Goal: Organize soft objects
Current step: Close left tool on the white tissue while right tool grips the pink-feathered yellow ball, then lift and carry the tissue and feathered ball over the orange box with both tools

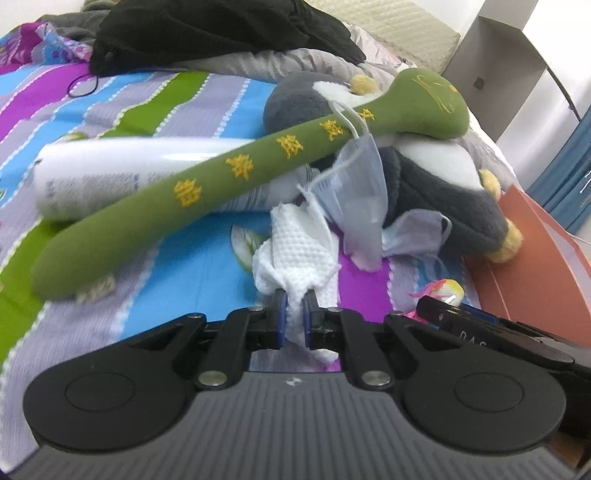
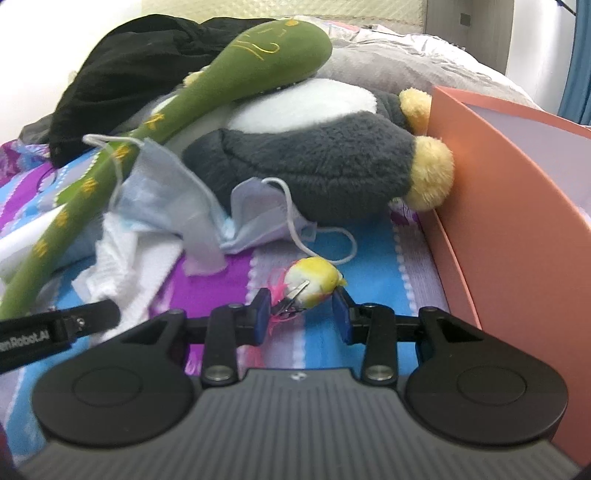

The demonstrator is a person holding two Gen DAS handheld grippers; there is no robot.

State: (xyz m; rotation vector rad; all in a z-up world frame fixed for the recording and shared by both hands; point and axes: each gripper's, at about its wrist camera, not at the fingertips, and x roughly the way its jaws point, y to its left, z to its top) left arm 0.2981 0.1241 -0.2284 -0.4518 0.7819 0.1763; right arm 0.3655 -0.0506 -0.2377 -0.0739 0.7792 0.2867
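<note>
1. On a bed spread with a striped, brightly coloured quilt [image 1: 177, 110], the left gripper [image 1: 294, 295] has its fingers pinched almost together on a crumpled white tissue [image 1: 295, 251], which bunches up just beyond the fingertips.
2. The right gripper [image 2: 302, 301] has its fingers [image 2: 263, 302] narrowed around a small yellow-and-white hair clip with pink trim [image 2: 314, 284]; the left pad touches the pink trim, the right pad sits at the clip's yellow end, and whether it presses there cannot be told.
3. Just past the tissue lie two pale blue face masks [image 2: 177, 199], one draped by its ear loop over a long green plush stick [image 1: 155, 199] with yellow embroidered characters.
4. The green stick slants across a white bottle [image 1: 110, 173] lying on its side, its rounded head resting on a grey-and-white plush penguin [image 2: 317, 162] with yellow feet.
5. An orange box [image 2: 498, 206] stands open at the right, touching the penguin's foot.
6. A heap of black clothing [image 1: 221, 33] lies at the far end of the bed.
</note>
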